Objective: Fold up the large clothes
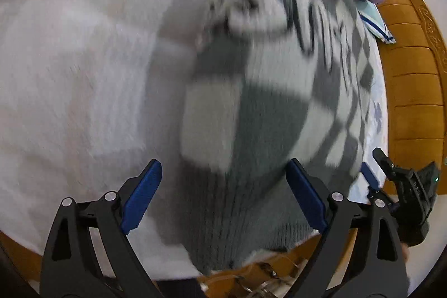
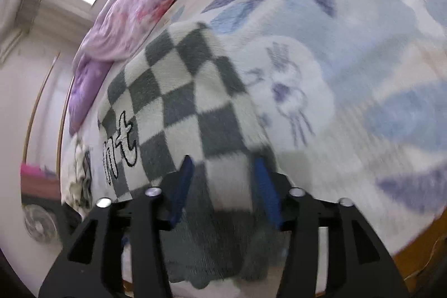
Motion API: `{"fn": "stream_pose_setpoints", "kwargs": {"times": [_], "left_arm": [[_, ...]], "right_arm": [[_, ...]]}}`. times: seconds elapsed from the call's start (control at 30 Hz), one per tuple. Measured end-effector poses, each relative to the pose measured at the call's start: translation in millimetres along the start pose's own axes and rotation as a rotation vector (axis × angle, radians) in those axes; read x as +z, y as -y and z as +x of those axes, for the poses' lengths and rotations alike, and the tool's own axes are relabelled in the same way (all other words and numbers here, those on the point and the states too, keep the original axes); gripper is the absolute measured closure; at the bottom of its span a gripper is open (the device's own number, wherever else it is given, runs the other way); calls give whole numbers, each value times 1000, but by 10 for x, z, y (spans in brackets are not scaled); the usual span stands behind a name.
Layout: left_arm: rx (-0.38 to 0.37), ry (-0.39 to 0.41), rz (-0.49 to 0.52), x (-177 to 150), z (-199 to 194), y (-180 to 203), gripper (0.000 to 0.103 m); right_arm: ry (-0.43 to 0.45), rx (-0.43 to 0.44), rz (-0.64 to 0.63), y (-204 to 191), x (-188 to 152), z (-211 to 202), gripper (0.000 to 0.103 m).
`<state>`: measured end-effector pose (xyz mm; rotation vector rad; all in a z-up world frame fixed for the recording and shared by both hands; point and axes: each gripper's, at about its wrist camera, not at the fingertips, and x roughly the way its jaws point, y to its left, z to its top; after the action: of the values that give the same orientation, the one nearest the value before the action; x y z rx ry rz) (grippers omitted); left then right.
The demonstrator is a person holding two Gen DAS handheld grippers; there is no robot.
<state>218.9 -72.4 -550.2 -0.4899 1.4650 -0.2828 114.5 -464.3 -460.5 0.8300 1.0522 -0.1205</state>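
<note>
Checkered sweater point(image 1: 251, 108) on bed point(image 2: 363, 74), both grippers' fingers apart

The right gripper point(image 2: 223, 186) stood parted over the checkered sweater point(image 2: 184, 102), which lay on the patterned bed point(image 2: 363, 60).

Knitted sweater point(image 1: 251, 91), matt ribbed wool-like cloth in grey and white checks, is shown at frame centre. Fleecy white blanket point(image 1: 69, 74) at left. Glossy varnished wooden bed frame point(image 1: 413, 91) at right. Gripper fingers point(image 1: 142, 197): matt black plastic, ridged blue pads, bright metal pins.
</note>
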Motion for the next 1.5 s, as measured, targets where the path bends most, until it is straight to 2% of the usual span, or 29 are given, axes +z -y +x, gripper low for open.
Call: {"fn": "stream_pose_setpoints", "kwargs": {"times": [0.03, 0.13, 0.17, 0.23, 0.3, 0.47, 0.53, 0.67, 0.8, 1.0, 1.1, 1.27, 1.37, 1.5], "left_arm": [[-22, -35, 7, -65, 82, 19, 13], [-46, -139, 4, -206, 354, 16, 15], [-46, -125, 8, -201, 341, 29, 25], [-83, -129, 8, -140, 265, 81, 61], [-127, -143, 4, -82, 161, 124, 73], [-220, -107, 31, 69, -274, 360, 76], [-229, -92, 48, 109, -365, 436, 76], [-262, -92, 35, 155, -446, 468, 76], [-289, -89, 10, 125, -535, 371, 76], [-301, -85, -3, 242, -594, 444, 76], [-296, -83, -8, 289, -593, 452, 76], [-281, -102, -6, 278, -569, 432, 76], [-278, -107, -17, 274, -519, 404, 76], [-257, -107, -10, 245, -468, 408, 75]], "right_arm": [[-4, -12, 39, 74, -64, -12, 34], [-37, 43, 198, 360, -255, 37, 33], [-56, 57, 254, 464, -308, 75, 33], [-86, 78, 335, 600, -387, 142, 33], [-106, 137, 426, 739, -464, 190, 32], [-113, 288, 607, 848, -644, 288, 24], [-102, 316, 634, 836, -673, 315, 23], [-98, 440, 692, 808, -671, 472, 20], [-101, 465, 720, 817, -606, 629, 15], [-138, 489, 723, 777, -512, 825, 9], [-173, 473, 704, 725, -415, 858, 9], [-239, 419, 665, 824, -478, 711, 10], [-310, 491, 700, 859, -532, 869, 9], [-336, 551, 691, 680, -380, 1079, 9]]}}
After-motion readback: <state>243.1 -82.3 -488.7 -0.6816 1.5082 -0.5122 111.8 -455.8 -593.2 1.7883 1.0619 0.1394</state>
